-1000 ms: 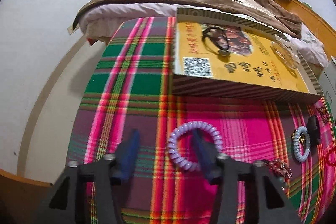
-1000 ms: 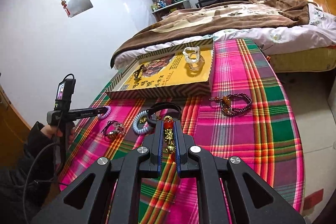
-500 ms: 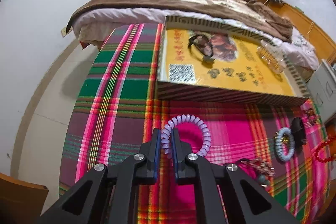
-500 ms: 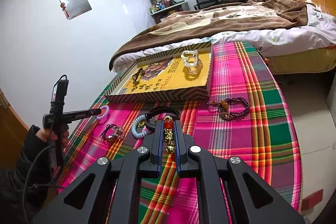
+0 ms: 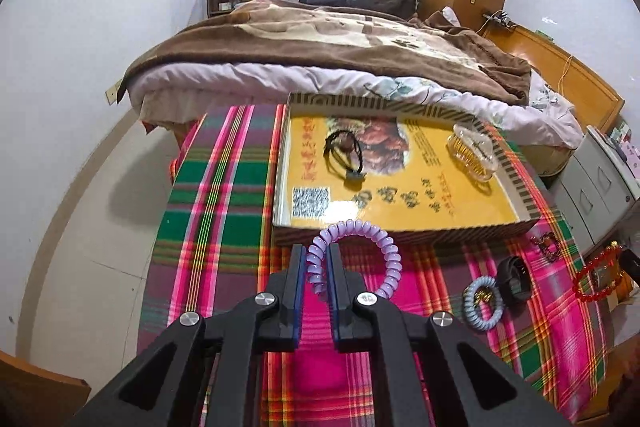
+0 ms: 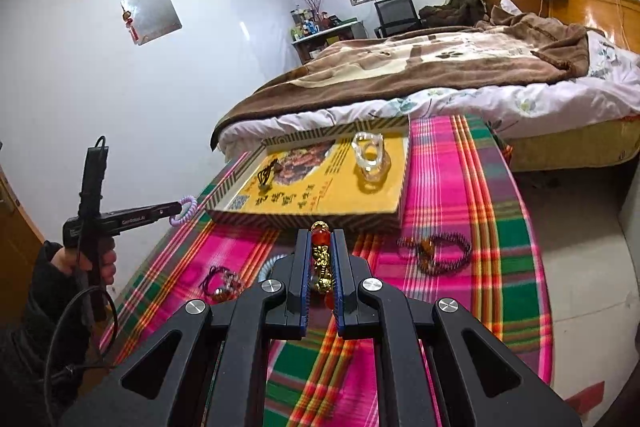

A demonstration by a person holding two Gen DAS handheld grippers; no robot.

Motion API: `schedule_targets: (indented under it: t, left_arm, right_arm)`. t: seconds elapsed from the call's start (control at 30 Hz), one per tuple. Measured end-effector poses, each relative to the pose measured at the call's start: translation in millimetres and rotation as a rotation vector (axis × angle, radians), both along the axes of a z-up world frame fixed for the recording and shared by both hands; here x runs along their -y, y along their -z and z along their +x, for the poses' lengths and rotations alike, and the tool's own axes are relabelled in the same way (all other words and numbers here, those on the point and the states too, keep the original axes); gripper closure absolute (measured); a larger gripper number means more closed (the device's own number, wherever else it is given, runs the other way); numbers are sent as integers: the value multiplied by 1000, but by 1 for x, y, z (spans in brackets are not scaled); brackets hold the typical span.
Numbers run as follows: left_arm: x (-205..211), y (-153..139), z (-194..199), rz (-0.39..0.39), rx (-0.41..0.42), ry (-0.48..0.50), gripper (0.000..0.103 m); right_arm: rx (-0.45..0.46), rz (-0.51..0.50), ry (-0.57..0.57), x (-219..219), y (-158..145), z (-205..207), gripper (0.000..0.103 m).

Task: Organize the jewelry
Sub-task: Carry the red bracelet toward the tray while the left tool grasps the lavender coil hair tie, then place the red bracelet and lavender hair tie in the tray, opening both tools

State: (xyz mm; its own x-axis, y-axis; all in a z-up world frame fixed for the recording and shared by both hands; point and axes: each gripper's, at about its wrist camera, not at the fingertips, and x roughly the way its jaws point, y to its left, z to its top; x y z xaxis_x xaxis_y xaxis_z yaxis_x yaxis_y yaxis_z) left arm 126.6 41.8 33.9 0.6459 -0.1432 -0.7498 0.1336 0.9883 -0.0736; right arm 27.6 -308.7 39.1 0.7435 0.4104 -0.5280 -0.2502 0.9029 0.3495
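My left gripper (image 5: 316, 251) is shut on a lilac spiral hair tie (image 5: 384, 247) and holds it in the air just before the yellow box lid (image 5: 400, 195). The lid carries a black cord bracelet (image 5: 344, 155) and a clear hair claw (image 5: 474, 151). My right gripper (image 6: 322, 239) is shut on a red bead bracelet with gold charms (image 6: 322, 259), above the plaid cloth (image 6: 440, 307). In the right wrist view the left gripper (image 6: 176, 213) with the lilac tie (image 6: 186, 209) is at the lid's (image 6: 340, 195) left corner.
On the cloth lie a pale blue spiral tie (image 5: 482, 303), a black band (image 5: 516, 277), a dark bead bracelet (image 6: 436, 251) and a small charm bracelet (image 6: 224, 281). A bed (image 5: 340, 39) stands behind the table. The red bracelet (image 5: 596, 275) shows at the right edge.
My left gripper closed on the lilac hair tie, lifted it off the cloth and carried it toward the box lid. My right gripper has kept its hold on the red bracelet and risen slightly.
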Motion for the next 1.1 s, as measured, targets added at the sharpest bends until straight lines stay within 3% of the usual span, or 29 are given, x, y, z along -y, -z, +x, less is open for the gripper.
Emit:
schedule_targets:
  t: [0.2,0.47,1.1]
  left_arm:
    - [7,-14,15,-2,19,18,93]
    - [18,-10,45,-15,7,37,93]
    - [19,43,108,-25,-83,29,93]
  right_arm:
    - [20,-26,-19,-8,-15,25,94]
    - [29,-44,-43,-27,-29,82,94]
    - [-128,-139,-79,-86,16,235,94]
